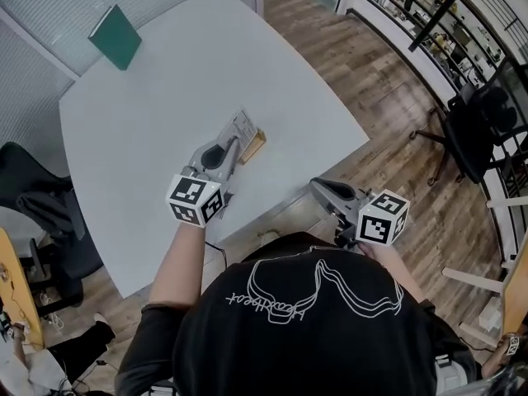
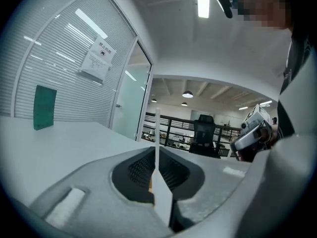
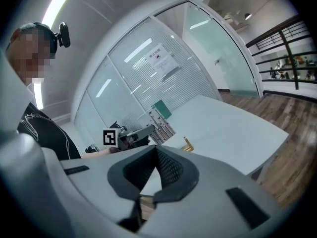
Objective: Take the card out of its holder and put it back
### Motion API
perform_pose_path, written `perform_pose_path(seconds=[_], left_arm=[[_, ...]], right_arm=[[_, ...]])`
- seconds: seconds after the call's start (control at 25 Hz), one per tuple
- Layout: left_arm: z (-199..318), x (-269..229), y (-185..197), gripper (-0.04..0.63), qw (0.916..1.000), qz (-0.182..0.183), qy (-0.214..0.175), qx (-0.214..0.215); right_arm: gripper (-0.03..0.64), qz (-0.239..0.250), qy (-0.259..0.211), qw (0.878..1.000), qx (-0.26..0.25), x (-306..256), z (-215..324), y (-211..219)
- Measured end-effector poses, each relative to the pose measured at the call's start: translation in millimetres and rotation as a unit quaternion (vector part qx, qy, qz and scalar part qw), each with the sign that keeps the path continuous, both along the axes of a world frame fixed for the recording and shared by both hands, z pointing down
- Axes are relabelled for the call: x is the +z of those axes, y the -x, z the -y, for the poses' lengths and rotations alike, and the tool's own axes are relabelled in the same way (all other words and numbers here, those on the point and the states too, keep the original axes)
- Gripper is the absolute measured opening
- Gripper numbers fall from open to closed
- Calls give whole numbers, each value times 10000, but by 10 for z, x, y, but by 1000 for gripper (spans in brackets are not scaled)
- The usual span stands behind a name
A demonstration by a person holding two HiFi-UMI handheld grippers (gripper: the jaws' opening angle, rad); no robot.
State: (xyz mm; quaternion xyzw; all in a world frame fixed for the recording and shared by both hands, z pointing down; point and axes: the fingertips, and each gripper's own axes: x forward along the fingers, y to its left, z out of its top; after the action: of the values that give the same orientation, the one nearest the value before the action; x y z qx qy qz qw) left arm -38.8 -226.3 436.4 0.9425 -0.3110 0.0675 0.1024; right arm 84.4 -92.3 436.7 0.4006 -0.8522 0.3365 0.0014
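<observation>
Evidently the card (image 2: 157,128) is thin, light and probably bendy, so we pinch its edge gently in our left tongs (image 2: 156,155), our right tongs (image 3: 156,150) closed empty.

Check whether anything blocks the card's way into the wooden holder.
Nothing visible does. The left gripper holds the card beside the wooden holder, with only bare table between; the right gripper is well clear.
</observation>
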Motion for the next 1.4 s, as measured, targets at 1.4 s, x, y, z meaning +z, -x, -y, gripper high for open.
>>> perform_pose_path(seconds=[1.4], left_arm=[[-1975,-814,-102,25,9960,-729,517,-26]], right_arm=[[9,51,-790,9944,-697,-587,-647,177]])
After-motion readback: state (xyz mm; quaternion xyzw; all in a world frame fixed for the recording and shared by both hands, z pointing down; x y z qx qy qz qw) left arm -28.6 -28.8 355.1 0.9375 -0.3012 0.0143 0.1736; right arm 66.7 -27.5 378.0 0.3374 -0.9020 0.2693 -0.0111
